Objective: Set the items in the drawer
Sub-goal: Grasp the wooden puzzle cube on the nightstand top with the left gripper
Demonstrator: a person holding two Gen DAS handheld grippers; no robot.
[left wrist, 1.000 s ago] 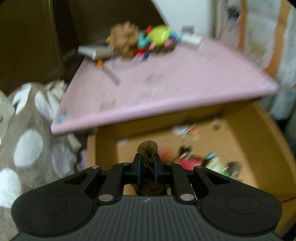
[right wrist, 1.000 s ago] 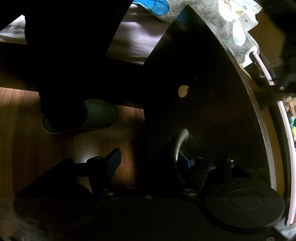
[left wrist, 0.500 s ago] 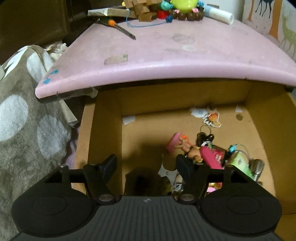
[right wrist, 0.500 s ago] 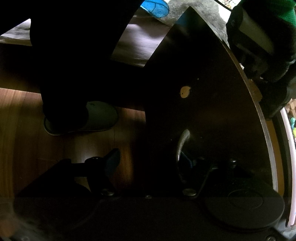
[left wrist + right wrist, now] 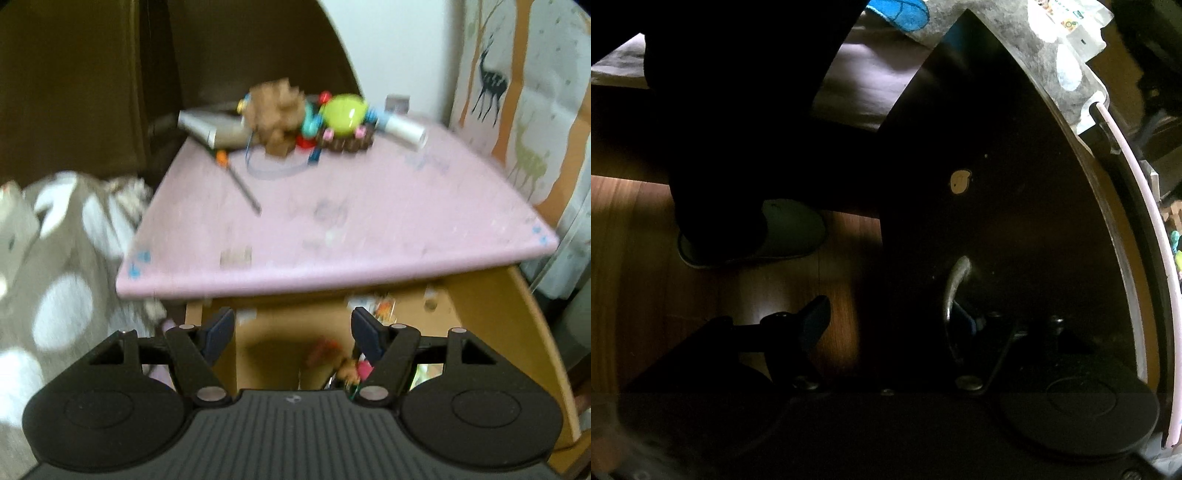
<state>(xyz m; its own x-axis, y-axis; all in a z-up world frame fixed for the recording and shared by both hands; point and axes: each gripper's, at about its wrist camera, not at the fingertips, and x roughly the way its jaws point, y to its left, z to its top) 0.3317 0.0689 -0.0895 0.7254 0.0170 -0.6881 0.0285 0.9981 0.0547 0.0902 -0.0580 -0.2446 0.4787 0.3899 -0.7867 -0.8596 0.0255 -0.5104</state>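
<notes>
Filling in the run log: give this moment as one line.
left hand-held gripper: open, empty, above drawer | right hand-held gripper: opening, at drawer handle | toys: on pink tabletop

The tabletop (image 5: 369, 221) overhangs the open drawer (image 5: 532, 332), which lies toward six o'clock of it. Toys (image 5: 314, 118) cluster at the tabletop's twelve o'clock edge, a screwdriver (image 5: 240, 181) toward nine o'clock of centre. More toys (image 5: 347, 365) lie in the drawer.

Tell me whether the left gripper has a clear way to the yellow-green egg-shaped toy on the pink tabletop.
Probably yes. The left gripper is open and empty, and bare pink tabletop lies between it and the yellow-green egg-shaped toy. Smaller toys crowd the egg's sides, though.
</notes>
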